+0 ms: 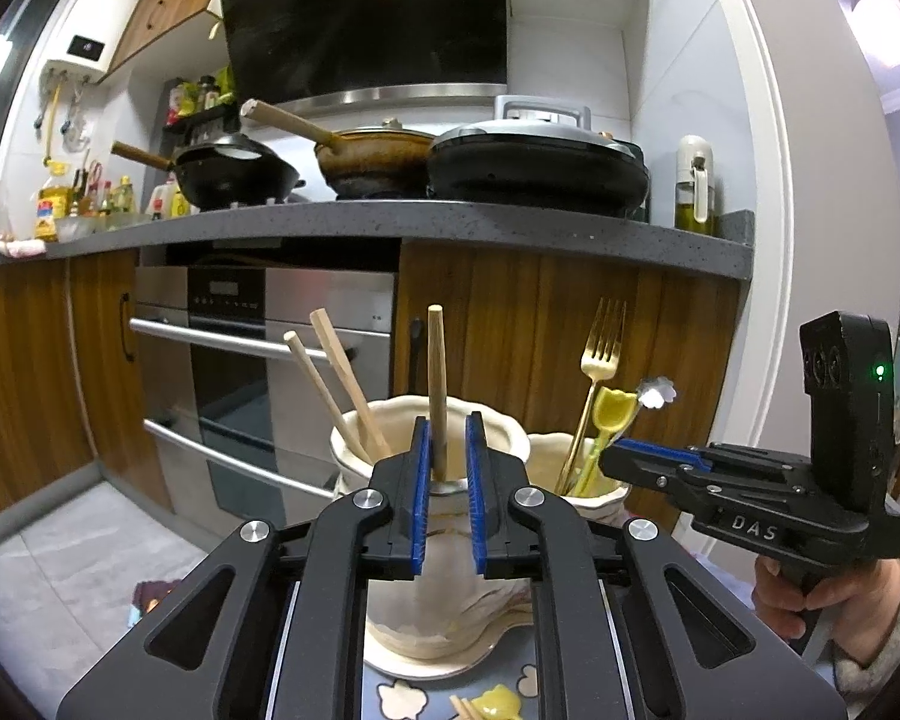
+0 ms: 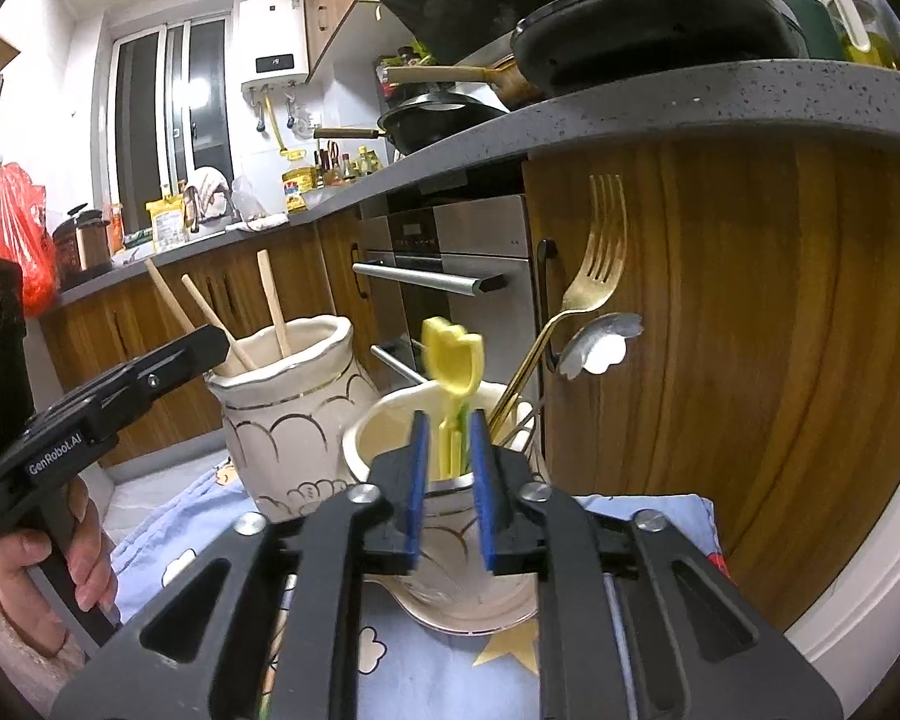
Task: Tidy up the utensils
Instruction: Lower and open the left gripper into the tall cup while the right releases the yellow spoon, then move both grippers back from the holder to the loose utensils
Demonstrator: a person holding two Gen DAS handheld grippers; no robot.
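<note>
- Left gripper (image 1: 448, 468): blue pads spread, a wooden chopstick (image 1: 437, 384) standing upright between them; it seems to touch the left pad only, clear gap on the right, so not clamped. Its lower end drops into the left cream vase (image 1: 450, 600).
- That vase also holds two more chopsticks (image 1: 342, 384), leaning left.
- Right cream vase (image 2: 390, 420): gold fork (image 2: 594, 258) and a silver flower-bowl spoon (image 2: 600, 348) lean right.
- Right gripper (image 2: 450, 468): jaws apart around the stem of a yellow tulip-shaped spoon (image 2: 453, 354) standing in that vase; contact unclear through blur.
- Only the left view shows another yellow piece (image 1: 498, 702) lying on the blue cloth (image 1: 390, 696).
- Only the right view shows the left vase's gold scallop lines.
</note>
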